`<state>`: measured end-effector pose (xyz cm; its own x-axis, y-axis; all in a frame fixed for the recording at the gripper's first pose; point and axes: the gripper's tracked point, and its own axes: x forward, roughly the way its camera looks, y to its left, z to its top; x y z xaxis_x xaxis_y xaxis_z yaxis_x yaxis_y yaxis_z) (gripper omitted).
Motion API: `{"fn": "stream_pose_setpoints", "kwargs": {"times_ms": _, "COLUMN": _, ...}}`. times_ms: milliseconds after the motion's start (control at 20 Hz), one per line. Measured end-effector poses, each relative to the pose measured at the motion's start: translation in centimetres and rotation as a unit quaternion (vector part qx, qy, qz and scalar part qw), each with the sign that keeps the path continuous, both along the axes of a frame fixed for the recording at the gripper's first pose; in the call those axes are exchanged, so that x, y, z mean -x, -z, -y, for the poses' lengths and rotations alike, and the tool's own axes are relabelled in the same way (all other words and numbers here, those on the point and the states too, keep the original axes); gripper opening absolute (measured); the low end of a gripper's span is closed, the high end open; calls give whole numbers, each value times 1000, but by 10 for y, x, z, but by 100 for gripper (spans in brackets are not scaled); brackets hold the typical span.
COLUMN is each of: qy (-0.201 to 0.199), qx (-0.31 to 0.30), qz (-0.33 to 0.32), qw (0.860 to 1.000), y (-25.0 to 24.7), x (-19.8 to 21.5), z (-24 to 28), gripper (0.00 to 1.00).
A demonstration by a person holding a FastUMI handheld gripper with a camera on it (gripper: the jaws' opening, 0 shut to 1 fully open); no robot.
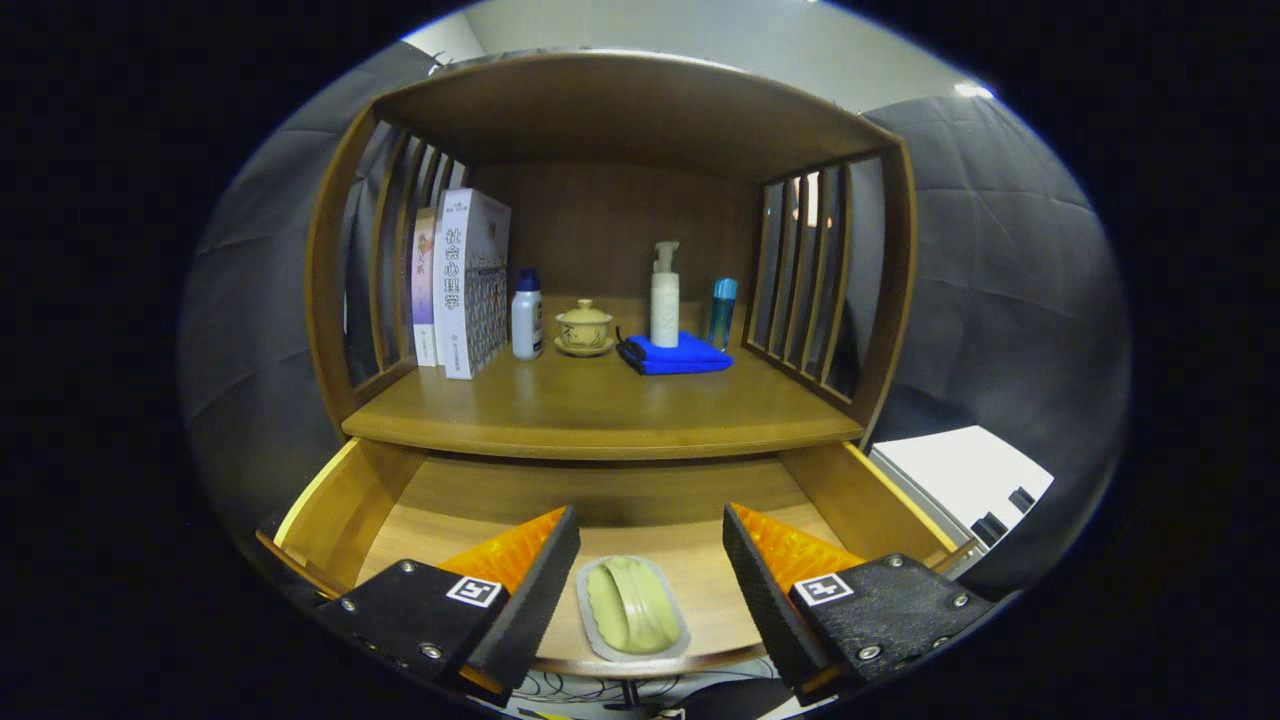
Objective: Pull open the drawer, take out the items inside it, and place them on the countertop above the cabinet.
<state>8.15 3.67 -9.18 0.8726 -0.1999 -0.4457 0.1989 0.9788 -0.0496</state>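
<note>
Below, our tongs (650,545) hang spread apart over the pulled-open wooden drawer (340,500), flanking without touching an oval green soap dish (632,607) on its floor; beyond, books (462,283), bottles and a blue cloth (676,354) line the bench (600,410).

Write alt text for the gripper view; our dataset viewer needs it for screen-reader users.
The open gripper hovers over a pulled-out wooden drawer, its fingers either side of a lidded green dish on the drawer floor. On the countertop above stand books, a white bottle, a lidded teacup, a pump bottle on a blue cloth, and a blue bottle.
</note>
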Motion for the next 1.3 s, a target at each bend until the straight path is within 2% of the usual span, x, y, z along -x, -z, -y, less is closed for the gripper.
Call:
{"fn": "stream_pose_setpoints", "kwargs": {"times_ms": 350, "qy": -17, "qx": -12, "qz": -116, "qw": 993, "y": 58, "x": -25, "z": -12, "gripper": 91}}
{"fn": "stream_pose_setpoints", "kwargs": {"times_ms": 500, "qy": -7, "qx": -13, "qz": -164, "qw": 986, "y": 75, "x": -15, "z": -6, "gripper": 88}}
{"fn": "stream_pose_setpoints", "kwargs": {"times_ms": 650, "qy": 19, "qx": -50, "qz": -185, "qw": 981, "y": 85, "x": -3, "z": -1, "gripper": 78}}
{"fn": "stream_pose_setpoints", "kwargs": {"times_ms": 800, "qy": 24, "qx": -74, "qz": -201, "qw": 977, "y": 93, "x": 4, "z": -2, "gripper": 70}}
{"fn": "stream_pose_setpoints", "kwargs": {"times_ms": 900, "qy": 16, "qx": -68, "qz": -213, "qw": 975, "y": 96, "x": 7, "z": -2, "gripper": 59}}
{"fn": "stream_pose_setpoints", "kwargs": {"times_ms": 1050, "qy": 6, "qx": -51, "qz": -215, "qw": 975, "y": 97, "x": 7, "z": -3, "gripper": 31}}
{"fn": "stream_pose_setpoints", "kwargs": {"times_ms": 1100, "qy": 8, "qx": -50, "qz": -216, "qw": 975, "y": 96, "x": 8, "z": -3, "gripper": 25}}
{"fn": "stream_pose_setpoints", "kwargs": {"times_ms": 1300, "qy": 12, "qx": -58, "qz": -186, "qw": 981, "y": 81, "x": 5, "z": -2, "gripper": 21}}
